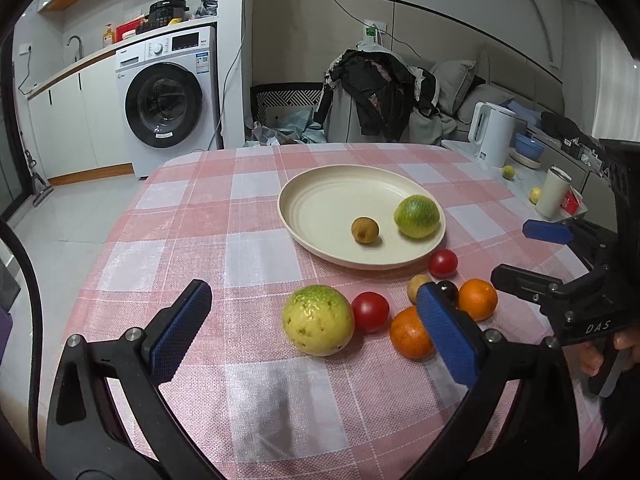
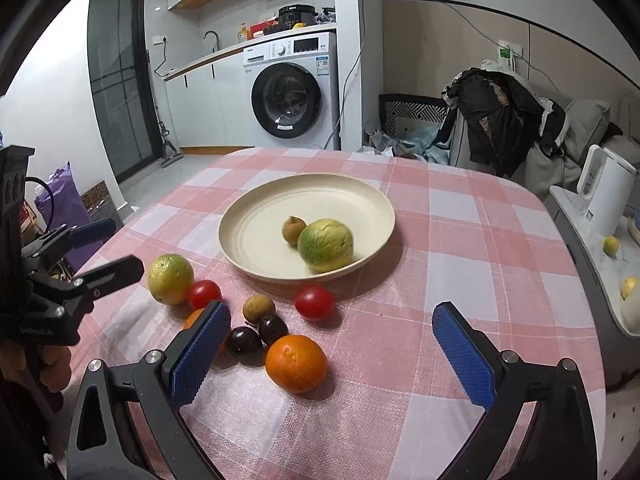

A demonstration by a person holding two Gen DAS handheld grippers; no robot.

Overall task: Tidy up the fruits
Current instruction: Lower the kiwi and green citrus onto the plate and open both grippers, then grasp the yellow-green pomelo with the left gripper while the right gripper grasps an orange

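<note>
A cream plate (image 1: 320, 200) (image 2: 256, 236) on the pink checked tablecloth holds a green citrus (image 1: 417, 217) (image 2: 326, 245) and a small brown fruit (image 1: 365, 230) (image 2: 293, 229). In front of the plate lie a yellow-green fruit (image 1: 318, 320) (image 2: 170, 279), two red tomatoes (image 1: 370, 312) (image 1: 443, 262), two oranges (image 1: 410, 338) (image 2: 296, 363), a small tan fruit (image 2: 259, 309) and two dark plums (image 2: 245, 341). My left gripper (image 1: 316, 334) is open, hovering around the yellow-green fruit. My right gripper (image 2: 332, 356) is open above the nearer orange.
A white kettle (image 1: 493, 133) and a white cup (image 1: 553, 196) stand on a side counter to the right, with small yellow fruits (image 2: 610, 246). A clothes-covered chair (image 1: 380, 92) is behind the table. A washing machine (image 1: 168, 100) stands at the back left.
</note>
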